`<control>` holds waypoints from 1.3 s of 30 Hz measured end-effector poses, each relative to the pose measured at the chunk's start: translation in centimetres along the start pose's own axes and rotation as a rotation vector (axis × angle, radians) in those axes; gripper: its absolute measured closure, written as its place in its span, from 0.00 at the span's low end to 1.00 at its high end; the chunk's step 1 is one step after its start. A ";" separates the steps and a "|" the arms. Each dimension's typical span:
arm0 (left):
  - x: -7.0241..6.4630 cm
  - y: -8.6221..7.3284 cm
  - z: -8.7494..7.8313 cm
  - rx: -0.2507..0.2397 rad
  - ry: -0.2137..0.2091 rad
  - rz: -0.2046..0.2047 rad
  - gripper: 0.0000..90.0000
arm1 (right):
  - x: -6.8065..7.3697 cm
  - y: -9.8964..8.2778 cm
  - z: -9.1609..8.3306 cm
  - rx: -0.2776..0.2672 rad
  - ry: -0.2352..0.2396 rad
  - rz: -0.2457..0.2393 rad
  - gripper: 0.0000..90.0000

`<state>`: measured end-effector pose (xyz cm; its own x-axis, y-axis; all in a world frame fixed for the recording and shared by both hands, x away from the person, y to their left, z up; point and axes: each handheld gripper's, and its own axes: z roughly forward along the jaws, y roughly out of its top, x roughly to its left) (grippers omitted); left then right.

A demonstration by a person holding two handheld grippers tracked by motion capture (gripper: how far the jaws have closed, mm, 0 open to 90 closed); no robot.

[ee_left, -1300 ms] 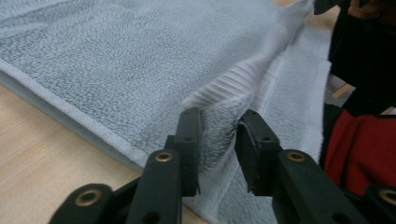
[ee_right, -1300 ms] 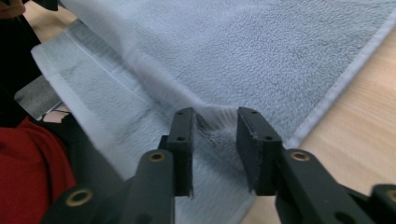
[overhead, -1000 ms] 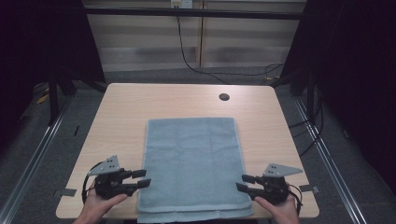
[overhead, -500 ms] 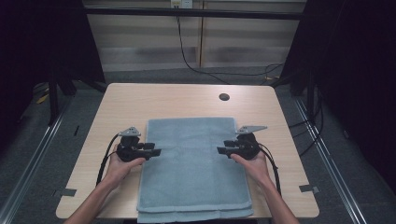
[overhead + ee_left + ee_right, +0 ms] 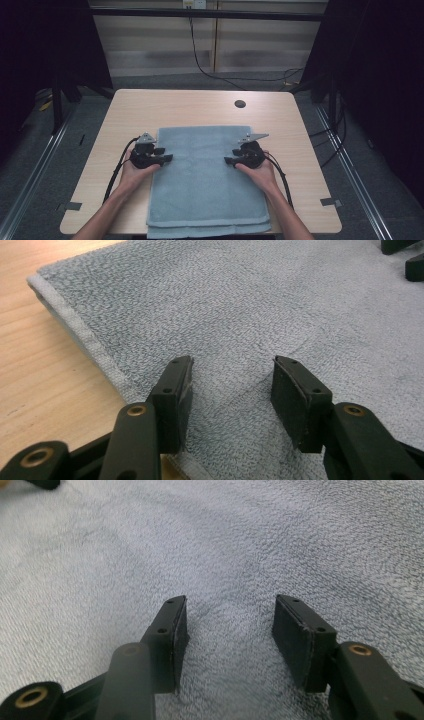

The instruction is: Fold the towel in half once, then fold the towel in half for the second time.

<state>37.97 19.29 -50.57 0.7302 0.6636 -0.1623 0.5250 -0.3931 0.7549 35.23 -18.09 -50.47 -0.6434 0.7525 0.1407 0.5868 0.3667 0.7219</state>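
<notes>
A folded grey-blue towel (image 5: 205, 175) lies flat on the middle of the wooden table (image 5: 190, 107), its near end hanging past the front edge. My left gripper (image 5: 167, 158) rests low at the towel's left edge, pointing right, and its jaws have just been opening. In the left gripper view my left gripper (image 5: 232, 385) stands open over the towel (image 5: 260, 305) near its hem, nothing pinched. My right gripper (image 5: 227, 161) sits on the towel's right part, pointing left, jaws also just opening. In the right gripper view my right gripper (image 5: 230, 622) is open above bare towel cloth (image 5: 200, 545).
A round dark cable hole (image 5: 240, 104) is set in the table's far right part. Bits of tape (image 5: 330, 202) mark the front corners. Metal rails and dark floor run along both sides, with cables behind the table.
Both hands have come forward from the table's front corners to the towel's middle, one at each side edge. Both pairs of jaws stand wider than before.
</notes>
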 end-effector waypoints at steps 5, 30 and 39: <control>-0.5 -0.5 -0.3 -0.005 -0.020 0.007 0.57 | 1.1 -1.0 -0.8 0.004 -0.004 -0.016 0.53; -6.1 -4.9 -5.3 0.063 -0.126 0.037 0.55 | 5.9 -5.6 -5.6 0.059 0.146 -0.010 0.53; -6.0 -4.9 -6.6 0.055 -0.172 0.038 0.56 | 7.5 -6.1 -7.1 0.072 0.179 -0.027 0.51</control>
<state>28.13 21.42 -49.13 0.8116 0.5305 -0.2445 0.5152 -0.4528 0.7277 23.34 -18.56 -49.06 -0.7329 0.6348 0.2448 0.5975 0.4286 0.6777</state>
